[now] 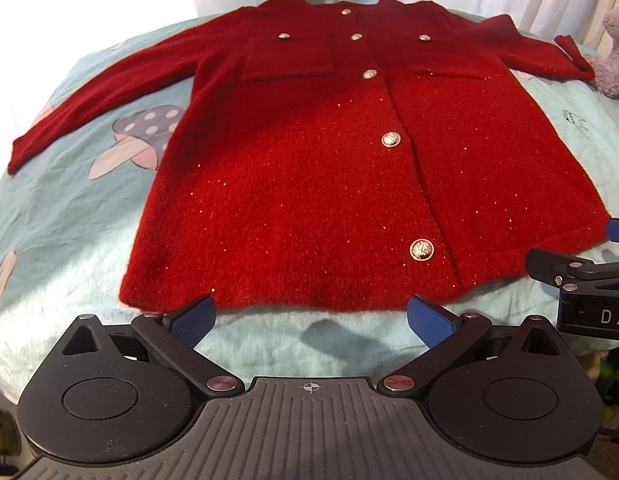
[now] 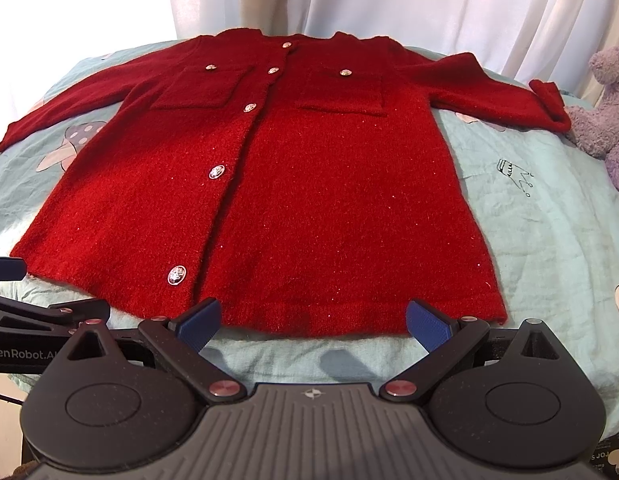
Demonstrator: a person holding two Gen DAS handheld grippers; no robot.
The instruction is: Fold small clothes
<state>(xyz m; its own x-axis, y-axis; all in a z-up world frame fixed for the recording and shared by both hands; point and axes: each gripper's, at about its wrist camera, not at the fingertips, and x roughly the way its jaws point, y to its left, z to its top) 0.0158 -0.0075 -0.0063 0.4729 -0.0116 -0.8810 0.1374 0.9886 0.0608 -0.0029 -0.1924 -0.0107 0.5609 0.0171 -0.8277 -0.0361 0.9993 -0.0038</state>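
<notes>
A red knitted cardigan [image 1: 309, 168] [image 2: 293, 200] with gold buttons and two chest pockets lies flat and face up on a light blue sheet, both sleeves spread outward. My left gripper [image 1: 311, 316] is open just short of the hem's middle, nothing between its blue pads. My right gripper [image 2: 313, 322] is open too, at the hem right of the button row and holding nothing. In the left wrist view the right gripper's body [image 1: 585, 280] shows at the hem's right corner. The right wrist view catches the left gripper's body [image 2: 37, 320] at the left.
The light blue sheet [image 1: 69, 240] [image 2: 549, 240] has mushroom prints and covers a bed-like surface. A purple plush toy [image 2: 605, 120] [image 1: 617, 52] sits at the far right beside the right sleeve cuff. White curtains [image 2: 389, 0] hang behind.
</notes>
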